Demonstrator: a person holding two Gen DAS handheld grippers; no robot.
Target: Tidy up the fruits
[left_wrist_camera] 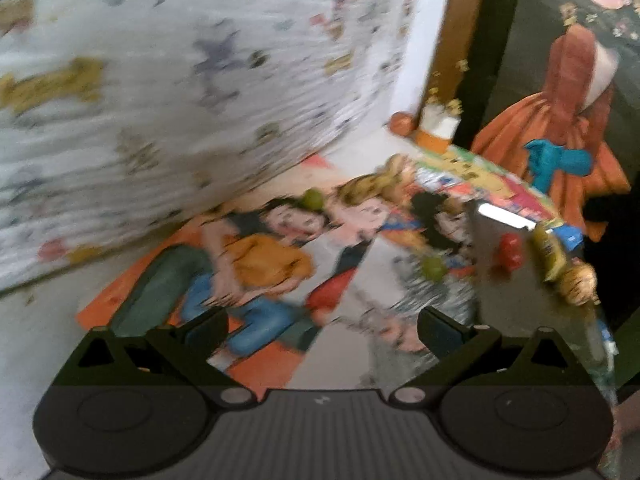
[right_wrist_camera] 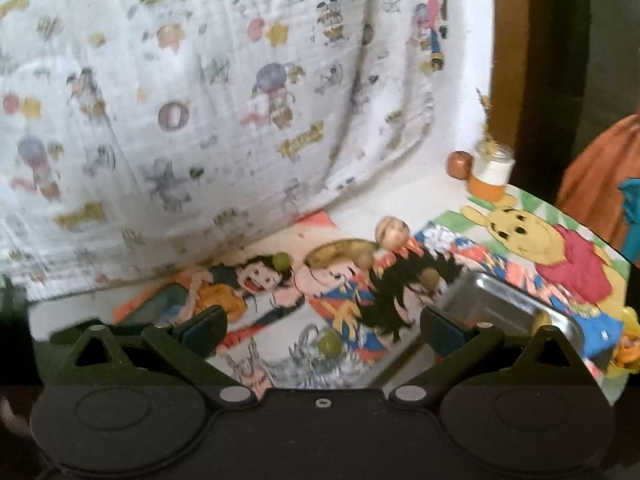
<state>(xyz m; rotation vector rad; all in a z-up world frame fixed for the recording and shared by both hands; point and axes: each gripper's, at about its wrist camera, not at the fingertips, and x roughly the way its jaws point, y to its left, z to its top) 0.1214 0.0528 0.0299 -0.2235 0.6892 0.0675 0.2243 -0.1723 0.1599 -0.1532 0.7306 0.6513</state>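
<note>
Fruits lie scattered on a cartoon-print tablecloth point(right_wrist_camera: 520, 236). In the right wrist view, one green round fruit point(right_wrist_camera: 330, 343) sits close ahead of my right gripper point(right_wrist_camera: 324, 330), which is open and empty. A second green fruit point(right_wrist_camera: 281, 261) lies farther back, near a long yellowish fruit point(right_wrist_camera: 340, 254) and a tan round fruit point(right_wrist_camera: 392, 232). A metal tray point(right_wrist_camera: 500, 308) stands to the right. The left wrist view is blurred. There my left gripper point(left_wrist_camera: 324, 332) is open and empty, above the cloth. The tray point(left_wrist_camera: 520, 312) holds a red fruit point(left_wrist_camera: 510, 252) and a yellow-green piece point(left_wrist_camera: 550, 254). Two green fruits point(left_wrist_camera: 434, 269) point(left_wrist_camera: 313, 199) lie left of the tray.
A white cartoon-print cloth point(right_wrist_camera: 200, 100) hangs along the back and left. A jar on an orange lid point(right_wrist_camera: 490, 172) and a brown wooden piece point(right_wrist_camera: 460, 164) stand at the far corner. The table edge runs along the right, with an orange fabric figure point(left_wrist_camera: 572, 120) beyond it.
</note>
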